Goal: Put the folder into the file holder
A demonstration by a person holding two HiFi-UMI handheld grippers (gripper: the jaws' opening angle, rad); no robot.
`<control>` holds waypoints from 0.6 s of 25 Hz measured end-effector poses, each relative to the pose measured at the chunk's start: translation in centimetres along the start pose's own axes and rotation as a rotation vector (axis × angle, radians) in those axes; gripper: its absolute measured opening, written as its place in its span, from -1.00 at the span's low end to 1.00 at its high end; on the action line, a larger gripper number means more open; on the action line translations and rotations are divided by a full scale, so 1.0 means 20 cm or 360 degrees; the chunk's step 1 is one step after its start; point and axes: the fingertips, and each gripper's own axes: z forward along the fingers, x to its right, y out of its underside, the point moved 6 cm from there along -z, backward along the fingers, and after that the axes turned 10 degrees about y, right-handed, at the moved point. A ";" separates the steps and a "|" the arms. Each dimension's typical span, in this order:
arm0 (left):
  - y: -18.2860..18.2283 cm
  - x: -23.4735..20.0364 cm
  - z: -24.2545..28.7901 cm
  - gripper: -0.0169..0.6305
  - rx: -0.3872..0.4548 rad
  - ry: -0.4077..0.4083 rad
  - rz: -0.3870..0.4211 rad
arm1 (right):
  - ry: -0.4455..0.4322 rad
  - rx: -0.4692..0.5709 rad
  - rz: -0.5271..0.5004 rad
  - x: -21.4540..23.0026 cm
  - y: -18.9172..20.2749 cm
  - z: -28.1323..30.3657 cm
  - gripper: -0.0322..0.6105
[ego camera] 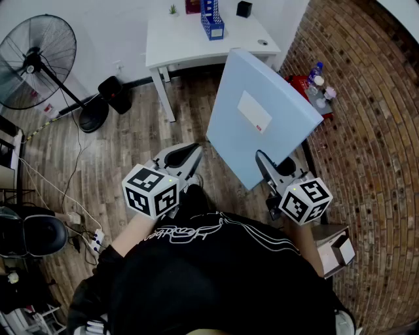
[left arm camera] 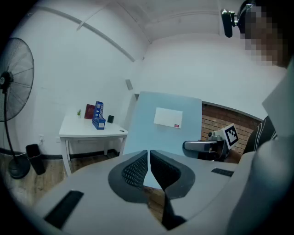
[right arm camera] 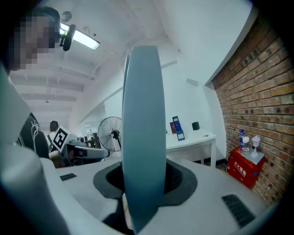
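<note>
Above the wooden floor, well short of the white bench (ego camera: 190, 42): pale blue folder (ego camera: 262, 114), carried tilted, lower edge gripped by the right gripper (ego camera: 262, 163). Head view: broad face of the folder with white label (ego camera: 254, 111); blue file holder (ego camera: 212, 19) upright on the bench, well apart from the folder; left gripper (ego camera: 188, 157) beside the folder, not touching it; standing fan (ego camera: 36, 62) at far left. Right gripper view: folder (right arm camera: 141, 128) edge-on only, a narrow blue band rising between the jaws, pads pressed on both faces, label out of sight; lit ceiling lamp (right arm camera: 83, 39), seen from this view alone; red crate (right arm camera: 245, 164) with bottles against the brick wall (right arm camera: 262, 92). Left gripper view: jaws clenched together, nothing between them; labelled face of the folder behind the jaws, right gripper at its lower right corner; file holder small on the bench beyond.
</note>
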 end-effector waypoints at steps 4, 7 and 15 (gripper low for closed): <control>0.01 -0.03 0.03 -0.82 -0.0001 0.0024 0.0002 | 0.0013 0.0016 -0.0010 0.00 0.00 0.02 -0.42; -0.02 -0.07 0.07 -0.82 0.0004 0.0040 0.0005 | 0.0030 0.0023 -0.0024 0.02 -0.02 0.05 -0.43; -0.06 -0.23 0.23 -0.82 0.0010 0.0088 -0.0005 | 0.0093 0.0054 -0.0001 0.13 -0.06 0.18 -0.43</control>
